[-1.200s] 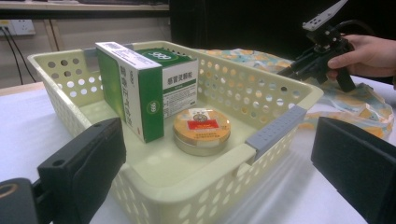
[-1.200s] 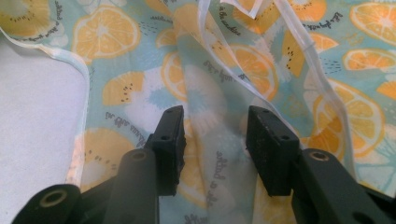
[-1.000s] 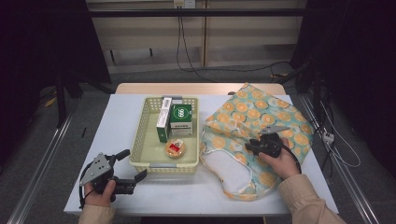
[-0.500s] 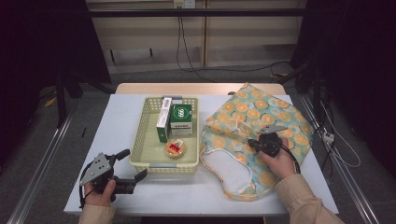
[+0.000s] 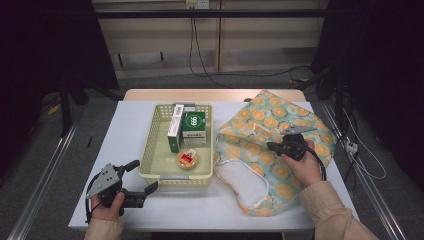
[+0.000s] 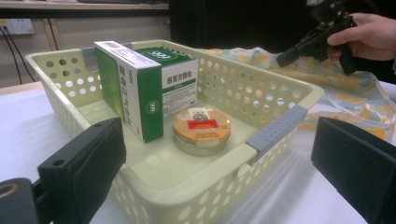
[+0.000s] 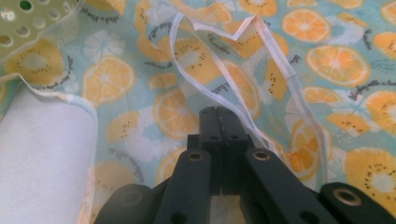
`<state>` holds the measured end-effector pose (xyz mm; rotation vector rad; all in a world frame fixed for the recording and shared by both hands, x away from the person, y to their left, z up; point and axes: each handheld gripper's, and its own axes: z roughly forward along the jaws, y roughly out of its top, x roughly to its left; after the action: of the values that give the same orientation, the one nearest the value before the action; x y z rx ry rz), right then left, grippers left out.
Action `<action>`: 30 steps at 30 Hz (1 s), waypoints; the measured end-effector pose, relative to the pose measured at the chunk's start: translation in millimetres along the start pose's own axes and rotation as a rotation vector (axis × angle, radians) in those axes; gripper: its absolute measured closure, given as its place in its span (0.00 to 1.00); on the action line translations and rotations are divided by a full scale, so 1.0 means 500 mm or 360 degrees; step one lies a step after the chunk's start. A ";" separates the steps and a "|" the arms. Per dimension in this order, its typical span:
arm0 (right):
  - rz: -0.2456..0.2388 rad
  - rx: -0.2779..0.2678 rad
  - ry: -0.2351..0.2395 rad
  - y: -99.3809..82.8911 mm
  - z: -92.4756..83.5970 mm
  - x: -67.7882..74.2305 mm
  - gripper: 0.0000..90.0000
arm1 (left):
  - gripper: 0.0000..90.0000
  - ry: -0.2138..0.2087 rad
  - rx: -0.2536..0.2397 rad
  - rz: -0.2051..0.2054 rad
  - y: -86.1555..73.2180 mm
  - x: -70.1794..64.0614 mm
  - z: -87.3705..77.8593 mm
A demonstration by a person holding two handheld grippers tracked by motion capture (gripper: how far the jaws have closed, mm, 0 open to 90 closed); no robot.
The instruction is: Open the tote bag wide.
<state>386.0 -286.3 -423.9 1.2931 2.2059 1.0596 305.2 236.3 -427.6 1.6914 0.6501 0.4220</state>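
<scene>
A fabric bag (image 5: 260, 165) printed with orange slices lies on the right of the white table (image 5: 125, 130). My right gripper (image 5: 270, 146) hovers over its middle, jaws pressed together on the bag's thin white-edged handle (image 7: 280, 65), which loops up from the jaw tips (image 7: 218, 114). My left gripper (image 5: 142, 176) rests at the table's front left, open, with its jaws toward a pale yellow basket (image 5: 175, 177). The basket (image 6: 275, 133) holds a tall green-and-white box (image 6: 130, 93), a second green box (image 5: 194, 127) and a round tin (image 6: 201, 130).
The bag's open mouth shows its white lining (image 5: 245, 182) near the front edge. The basket's corner (image 7: 32, 23) lies close to the bag's left side. A wooden table strip (image 5: 210, 94) and cables (image 5: 200, 55) lie beyond the far edge.
My right gripper has closed on the bag's handle and lifted slightly, drawing the handle up with it. The left gripper has stayed in place.
</scene>
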 end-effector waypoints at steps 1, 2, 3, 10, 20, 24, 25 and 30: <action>0.0001 -0.0008 -0.0005 0.004 -0.004 0.000 1.00 | 0.03 0.0000 0.0000 0.0002 0.000 0.000 0.000; 0.0000 -0.0019 -0.0008 0.007 -0.007 -0.001 1.00 | 0.03 -0.0001 0.0004 -0.0001 0.001 -0.001 -0.001; 0.0007 -0.0023 -0.0012 0.011 -0.011 -0.002 1.00 | 0.03 -0.0002 0.0004 0.0006 0.001 -0.001 -0.001; 0.0016 -0.0064 -0.0027 0.036 -0.023 -0.013 1.00 | 0.03 -0.0014 0.0005 0.0007 0.002 -0.001 0.002; 0.0018 -0.0092 -0.0026 0.075 -0.036 -0.018 1.00 | 0.03 -0.0016 0.0004 0.0007 0.002 -0.003 0.001; 0.0055 -0.0123 -0.0040 0.087 -0.045 -0.030 1.00 | 0.03 -0.0020 0.0011 0.0006 0.001 -0.002 0.001; 0.0065 -0.0128 -0.0041 0.091 -0.048 -0.033 1.00 | 0.03 -0.0020 0.0010 0.0005 0.001 -0.002 0.001; 0.0067 -0.0135 -0.0048 0.101 -0.052 -0.039 1.00 | 0.03 -0.0014 0.0007 0.0005 0.003 -0.002 0.001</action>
<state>408.9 -298.7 -369.7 1.3150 2.0973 1.1290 305.0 235.0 -426.3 1.6978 0.6425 0.4155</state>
